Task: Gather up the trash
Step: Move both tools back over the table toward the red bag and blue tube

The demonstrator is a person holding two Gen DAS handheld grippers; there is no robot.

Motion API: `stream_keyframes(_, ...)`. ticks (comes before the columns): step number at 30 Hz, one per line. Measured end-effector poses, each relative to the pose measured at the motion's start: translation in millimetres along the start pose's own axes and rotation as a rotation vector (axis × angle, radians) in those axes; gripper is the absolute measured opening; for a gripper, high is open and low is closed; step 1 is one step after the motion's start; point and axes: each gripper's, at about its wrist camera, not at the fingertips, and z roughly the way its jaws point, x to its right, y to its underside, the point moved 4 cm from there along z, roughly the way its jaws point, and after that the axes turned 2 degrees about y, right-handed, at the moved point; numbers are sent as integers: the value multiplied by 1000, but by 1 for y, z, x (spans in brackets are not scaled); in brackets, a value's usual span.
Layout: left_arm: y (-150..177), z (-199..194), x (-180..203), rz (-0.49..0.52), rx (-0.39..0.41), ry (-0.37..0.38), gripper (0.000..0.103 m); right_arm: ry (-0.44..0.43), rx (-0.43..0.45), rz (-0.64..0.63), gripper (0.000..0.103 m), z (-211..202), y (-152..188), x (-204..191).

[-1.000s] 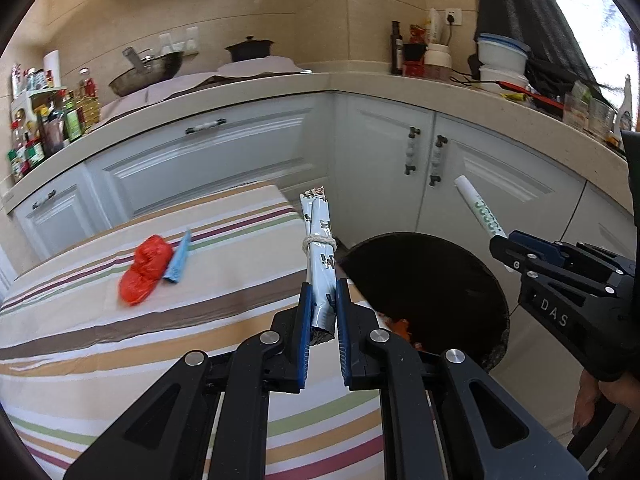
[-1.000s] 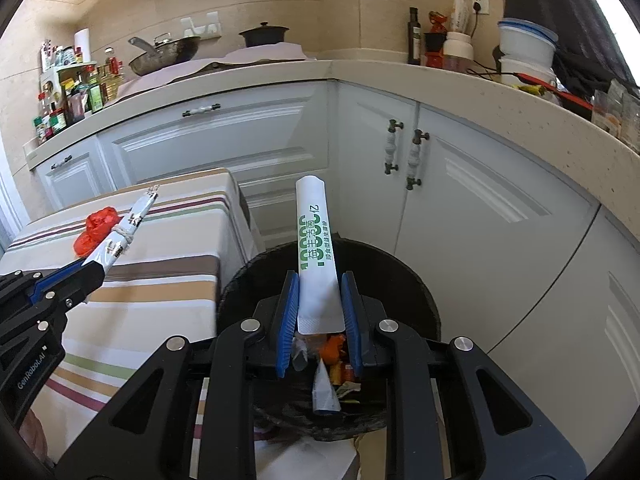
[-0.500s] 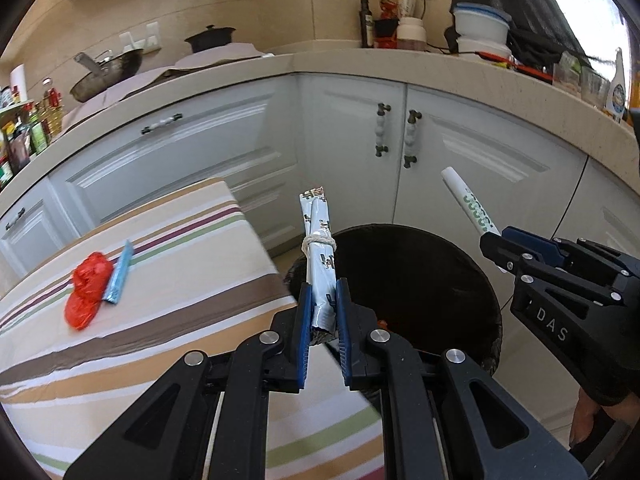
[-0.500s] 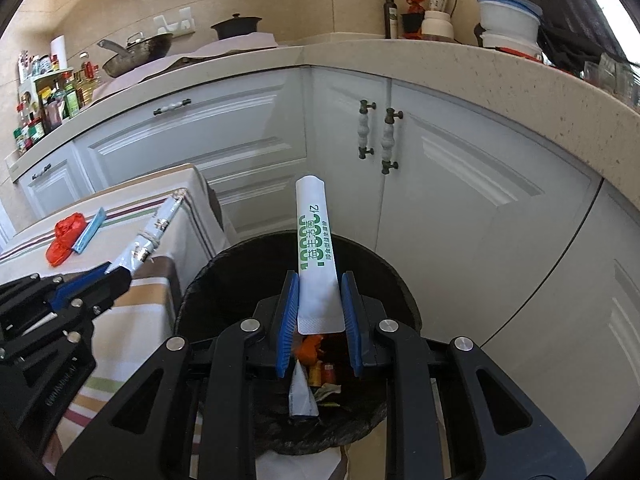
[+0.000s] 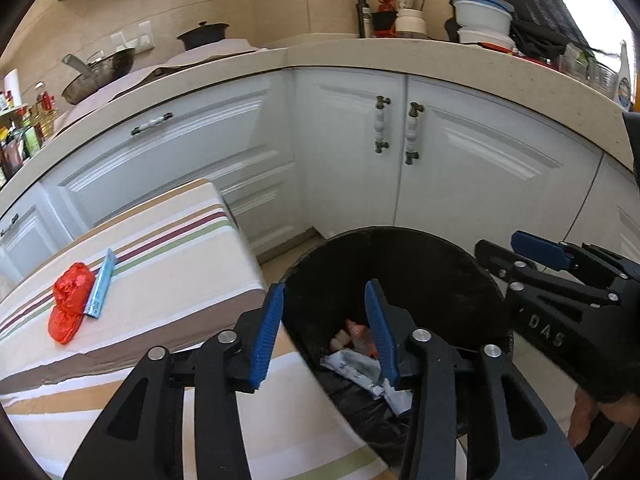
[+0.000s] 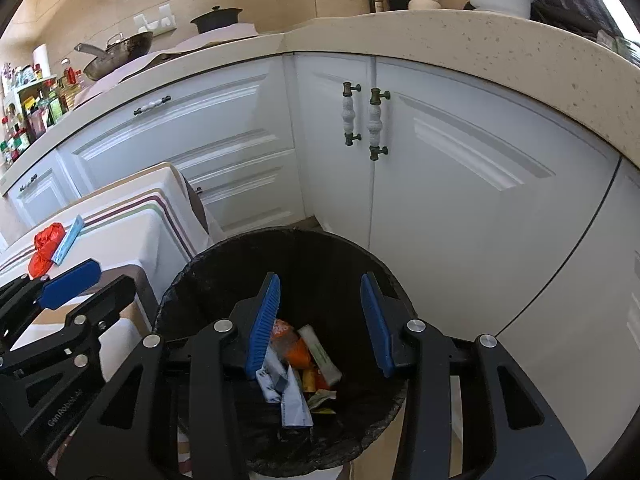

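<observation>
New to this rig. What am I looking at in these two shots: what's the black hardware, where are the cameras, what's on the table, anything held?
No robot arm here: a person carries a handheld two-finger claw in each hand, and a fisheye camera on each looks forward along its blue-padded fingers. One picture is from the left claw, the other from the right claw; each also shows the other claw at its edge.

Both hang over a black-lined trash bin that stands on the floor by white kitchen cabinets. Their jaws are opening, with nothing between them. Wrappers and other scraps lie in the bin.

Next to the bin, a table with a striped cloth holds a crumpled red wrapper touching a thin blue packet.
</observation>
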Motion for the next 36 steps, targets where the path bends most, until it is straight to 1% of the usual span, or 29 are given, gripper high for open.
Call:
stream_keyframes(3, 2, -7, -11, -21, 6, -22, 44, -6, 6, 2, 41, -2, -3, -4)
stream_keyframes(7, 7, -22, -35, -60, 16, -67, 45, -52, 9, -2, 41, -5, -6, -20)
stream_keyframes(9, 10, -29, -50, -82, 22, -97, 49, -76, 9, -18, 41, -6, -8, -34)
stream_keyframes(11, 15, -37, -67, -103, 24, -130, 50, -106, 5, -41, 41, -6, -9, -54)
stream_keyframes(17, 33, -62, -126, -189, 29, -242, 50, -193, -8, -109, 41, -5, -10, -112)
stream_keyframes(20, 44, -74, -156, -237, 29, -306, 50, -237, -16, -152, 41, -5, -9, -147)
stream_keyframes(27, 68, -99, -217, -332, 31, -402, 50, -313, -31, -217, 41, -4, -10, -211)
stream_keyframes(32, 82, -111, -254, -379, 33, -457, 51, -346, -54, -266, 41, 1, -7, -256)
stream_keyframes(36, 95, -117, -282, -416, 24, -491, 52, -362, -87, -288, 41, 11, -3, -284)
